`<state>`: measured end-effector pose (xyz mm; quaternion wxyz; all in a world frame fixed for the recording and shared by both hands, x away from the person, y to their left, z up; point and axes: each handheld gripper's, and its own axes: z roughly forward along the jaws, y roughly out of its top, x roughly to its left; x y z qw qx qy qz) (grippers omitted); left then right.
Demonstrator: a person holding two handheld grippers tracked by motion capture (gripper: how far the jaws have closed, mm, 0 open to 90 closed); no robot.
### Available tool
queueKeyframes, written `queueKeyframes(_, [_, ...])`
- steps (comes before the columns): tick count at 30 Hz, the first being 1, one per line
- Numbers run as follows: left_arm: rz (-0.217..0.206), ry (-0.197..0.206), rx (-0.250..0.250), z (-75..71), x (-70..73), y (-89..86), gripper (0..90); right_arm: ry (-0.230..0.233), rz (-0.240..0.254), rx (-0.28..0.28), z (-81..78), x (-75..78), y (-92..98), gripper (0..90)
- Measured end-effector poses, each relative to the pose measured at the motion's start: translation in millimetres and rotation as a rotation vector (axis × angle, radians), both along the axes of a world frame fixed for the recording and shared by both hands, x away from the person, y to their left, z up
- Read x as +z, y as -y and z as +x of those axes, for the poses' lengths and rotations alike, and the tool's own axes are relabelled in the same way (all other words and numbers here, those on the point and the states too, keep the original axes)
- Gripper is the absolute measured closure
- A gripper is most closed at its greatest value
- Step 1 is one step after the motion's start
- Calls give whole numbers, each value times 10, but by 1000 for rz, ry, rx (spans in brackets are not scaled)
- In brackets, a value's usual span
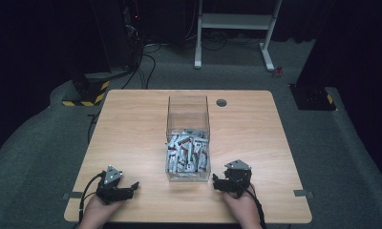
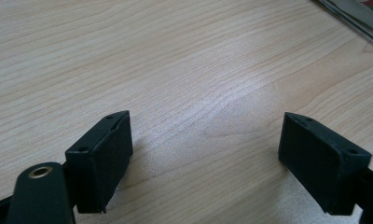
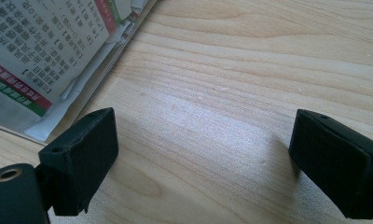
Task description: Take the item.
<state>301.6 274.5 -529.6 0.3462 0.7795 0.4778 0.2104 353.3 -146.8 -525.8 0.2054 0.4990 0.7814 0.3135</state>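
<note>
A clear plastic box (image 1: 188,110) stands mid-table, its near half filled with several small white sachets (image 1: 186,152) printed in red and green. My left gripper (image 1: 132,187) rests on the wood near the front left, held by a hand, its jaws wide open over bare tabletop (image 2: 208,135). At the front right my right gripper (image 1: 217,182) lies just beside the box's near right corner, open with nothing between its jaws (image 3: 203,154). In the right gripper view the sachets (image 3: 40,51) press against the box wall at upper left.
The wooden table (image 1: 132,124) has a round cable hole (image 1: 221,102) behind the box. A white frame stand (image 1: 234,21) and black equipment with hazard stripes (image 1: 86,93) stand on the grey floor beyond. The box's corner (image 2: 357,14) shows in the left gripper view.
</note>
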Motion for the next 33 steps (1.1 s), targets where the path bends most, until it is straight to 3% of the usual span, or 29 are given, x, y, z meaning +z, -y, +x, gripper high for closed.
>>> queueKeyframes(33, [1,0,-1,1,1,-2,178,8,1,29,-54,25,53,84])
